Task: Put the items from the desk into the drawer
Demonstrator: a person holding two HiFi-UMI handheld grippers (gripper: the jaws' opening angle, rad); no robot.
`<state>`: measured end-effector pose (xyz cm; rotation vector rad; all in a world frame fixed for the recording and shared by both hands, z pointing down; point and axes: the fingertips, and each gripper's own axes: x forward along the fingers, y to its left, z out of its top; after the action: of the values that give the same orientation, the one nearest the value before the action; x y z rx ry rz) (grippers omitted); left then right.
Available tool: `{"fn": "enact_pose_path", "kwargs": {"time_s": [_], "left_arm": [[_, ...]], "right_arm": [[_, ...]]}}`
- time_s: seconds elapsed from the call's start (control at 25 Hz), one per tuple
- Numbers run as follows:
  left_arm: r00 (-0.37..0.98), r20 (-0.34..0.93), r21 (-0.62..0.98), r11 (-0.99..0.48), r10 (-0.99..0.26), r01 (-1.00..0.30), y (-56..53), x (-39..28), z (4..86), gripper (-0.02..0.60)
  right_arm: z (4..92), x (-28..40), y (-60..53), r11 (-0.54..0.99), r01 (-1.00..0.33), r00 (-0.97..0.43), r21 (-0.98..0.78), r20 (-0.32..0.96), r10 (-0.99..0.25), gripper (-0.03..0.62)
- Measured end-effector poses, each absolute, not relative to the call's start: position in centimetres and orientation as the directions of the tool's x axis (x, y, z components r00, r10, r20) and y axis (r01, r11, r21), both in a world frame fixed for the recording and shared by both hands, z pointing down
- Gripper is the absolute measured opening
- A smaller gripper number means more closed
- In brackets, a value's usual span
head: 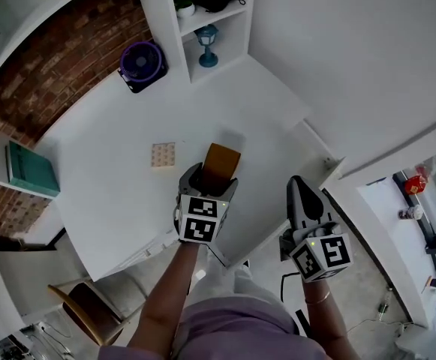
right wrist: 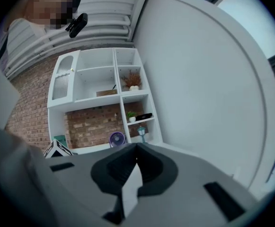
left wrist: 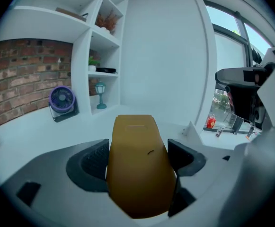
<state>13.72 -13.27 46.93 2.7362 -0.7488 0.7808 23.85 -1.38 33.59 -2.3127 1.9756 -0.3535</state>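
A flat ochre-brown case (head: 221,163) sits between the jaws of my left gripper (head: 211,175), which is shut on it just above the white desk (head: 112,193). In the left gripper view the case (left wrist: 137,169) fills the gap between the two dark pads (left wrist: 91,162). A small tan square pad (head: 163,154) lies flat on the desk, left of the case. My right gripper (head: 299,192) hangs beyond the desk's right front corner, shut with nothing in it; its jaws meet tip to tip in the right gripper view (right wrist: 136,150).
A purple desk fan (head: 142,64) stands at the back of the desk by the brick wall. A blue lantern (head: 207,45) sits in the white shelf unit. A teal book (head: 31,169) lies on the left shelf. A wooden chair (head: 90,310) is at lower left.
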Motion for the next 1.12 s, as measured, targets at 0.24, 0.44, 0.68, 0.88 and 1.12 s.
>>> {"fn": "enact_pose_path", "kwargs": {"time_s": [0.24,0.44,0.68,0.88,1.12], "left_arm": [[0.768,0.547,0.051,-0.903,-0.332,-0.427,-9.3,17.7,47.7,0.393],[0.782,0.566,0.071,-0.929,-0.262,-0.363,-6.2,20.4,48.9,0.393],[0.784,0.592,0.077,-0.954,-0.189,-0.289,-3.9,23.5,51.4,0.393],[0.769,0.622,0.069,-0.968,-0.148,-0.242,-2.8,25.5,54.0,0.393],[0.745,0.659,0.053,-0.981,-0.107,-0.189,-2.6,27.7,57.3,0.393]], "right_arm": [[34.2,26.2,3.8,-0.261,-0.942,0.236,-0.209,0.136,-0.962,0.003],[34.4,27.7,7.5,-0.329,-0.922,0.303,-0.203,0.15,-0.941,0.003],[35.6,29.6,10.5,-0.417,-0.883,0.385,-0.216,0.175,-0.906,0.003],[36.4,30.7,12.1,-0.475,-0.852,0.44,-0.219,0.191,-0.877,0.003],[38.0,31.9,13.2,-0.532,-0.816,0.487,-0.228,0.224,-0.844,0.003]]}}
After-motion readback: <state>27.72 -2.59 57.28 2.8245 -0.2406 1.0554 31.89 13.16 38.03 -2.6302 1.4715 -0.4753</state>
